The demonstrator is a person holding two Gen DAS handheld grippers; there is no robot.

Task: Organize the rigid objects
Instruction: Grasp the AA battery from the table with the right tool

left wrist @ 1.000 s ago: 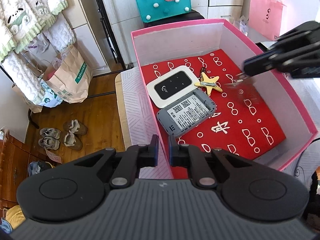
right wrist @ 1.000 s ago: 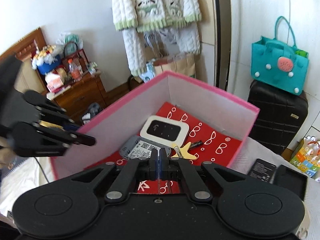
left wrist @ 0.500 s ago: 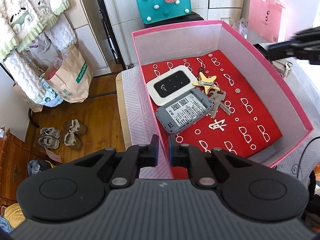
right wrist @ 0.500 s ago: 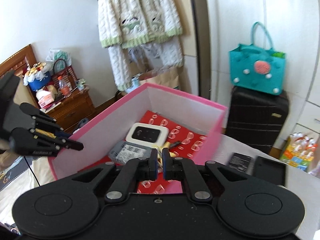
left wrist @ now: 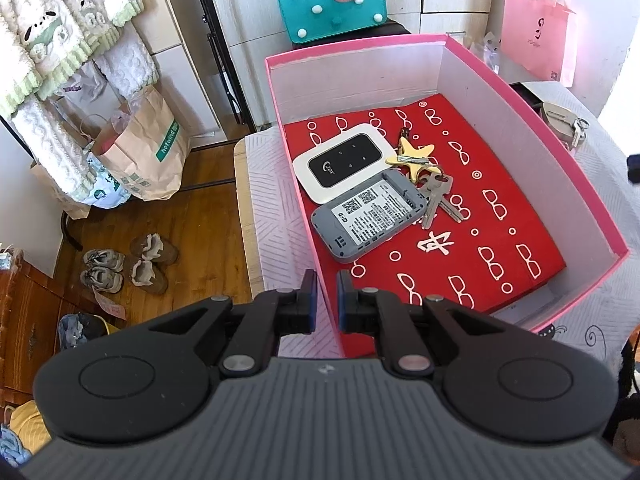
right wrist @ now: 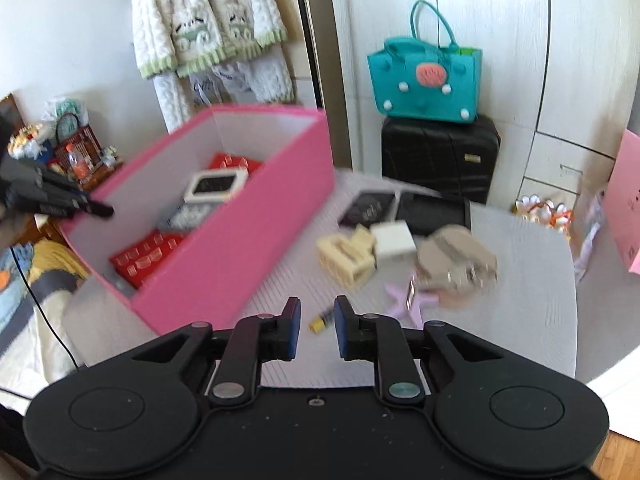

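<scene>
A pink box [left wrist: 568, 152] with a red patterned lining stands on the table. In it lie a white pocket router [left wrist: 340, 162], a grey device [left wrist: 370, 216] face down, and keys [left wrist: 434, 196] with a yellow star tag. My left gripper [left wrist: 326, 296] hovers at the box's near wall, its jaws a narrow gap apart around that wall's rim. My right gripper [right wrist: 316, 320] is open and empty above the table right of the box [right wrist: 224, 240]. Ahead of it lie a cream hair claw [right wrist: 346, 258], a white charger [right wrist: 394, 242], a beige pouch [right wrist: 456, 258], a purple star [right wrist: 408, 300] and a small yellow-tipped item [right wrist: 320, 322].
Two black flat items [right wrist: 404, 208] lie at the table's far side. A black suitcase [right wrist: 440, 156] with a teal bag [right wrist: 424, 80] stands behind the table. A pink bag [left wrist: 536, 36] is at the right. Shoes [left wrist: 128, 264] and a paper bag [left wrist: 148, 152] sit on the wooden floor at the left.
My right gripper let the keys go in the box, drew out to the right over the table and opened. The left gripper has held still.
</scene>
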